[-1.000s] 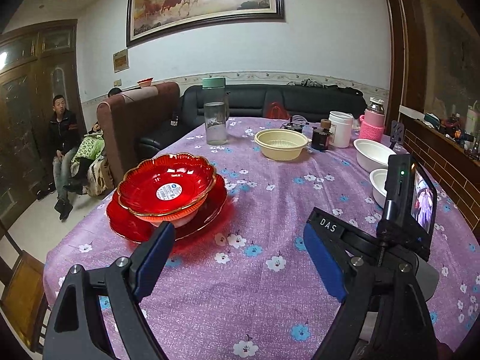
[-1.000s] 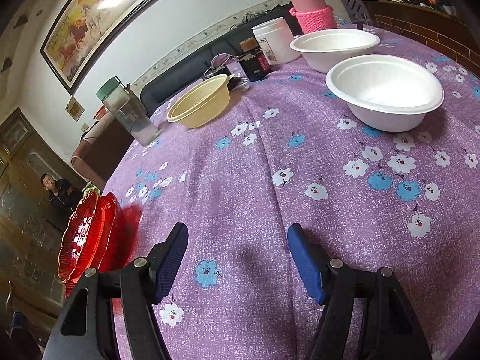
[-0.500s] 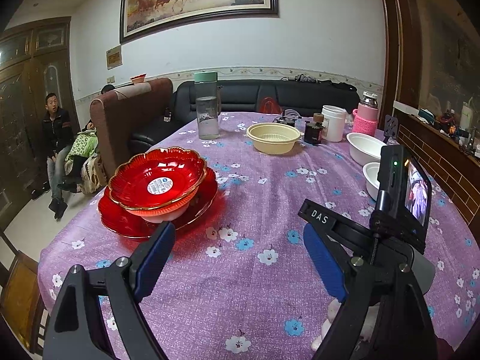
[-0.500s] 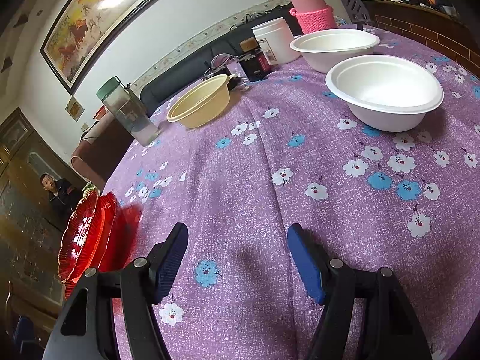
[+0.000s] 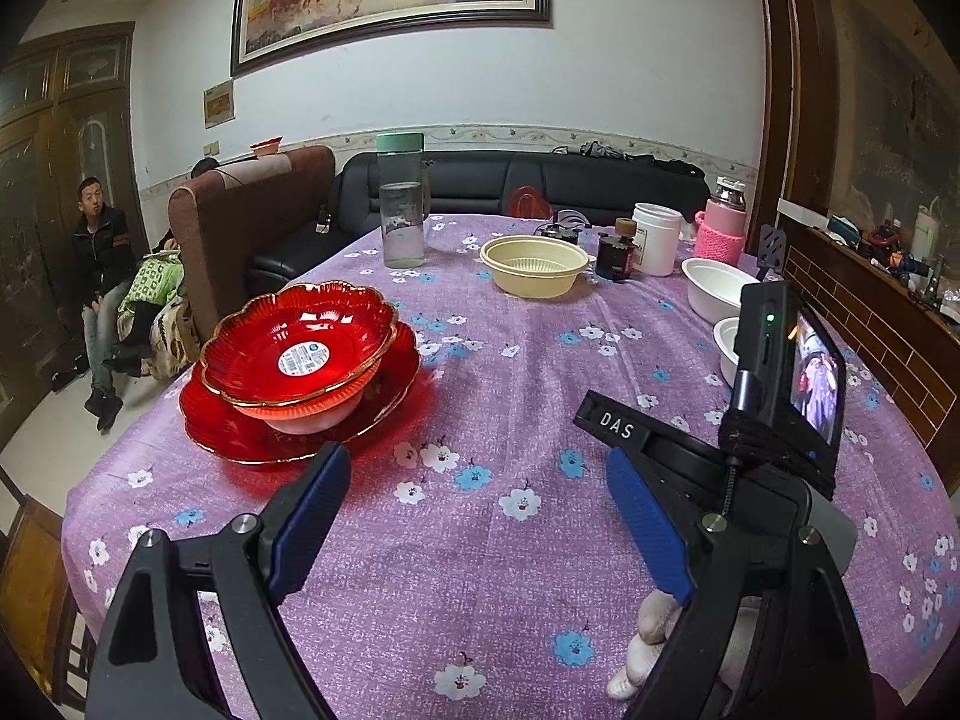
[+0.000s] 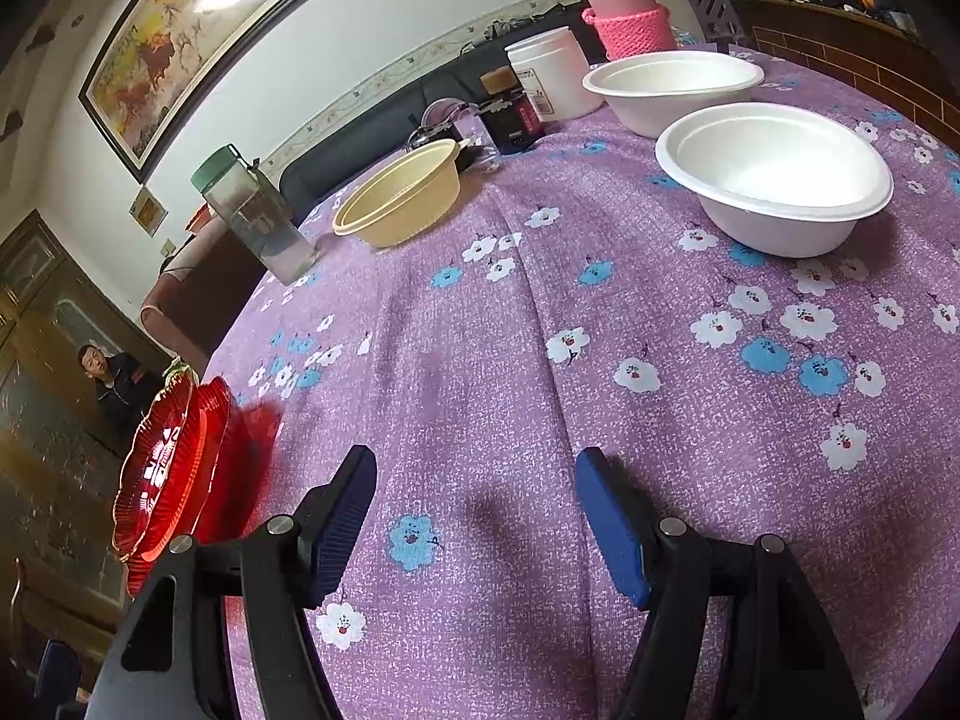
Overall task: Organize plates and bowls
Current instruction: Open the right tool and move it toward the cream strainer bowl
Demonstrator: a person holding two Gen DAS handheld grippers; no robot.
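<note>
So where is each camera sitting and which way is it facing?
Left wrist: on the left claw, looking across the table past the red dishes toward the sofa; shows its open fingers, the right claw's rig and a gloved hand.
Right wrist: on the right claw, tilted, facing the white bowls; shows only its open fingers.
Shared: red dishes, yellow bowl, white bowls.

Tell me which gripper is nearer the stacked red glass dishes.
Left. The left gripper sits open just in front of the stacked red glass dishes; the right gripper, also open, has them off to its far left, nearer the white bowls.
</note>
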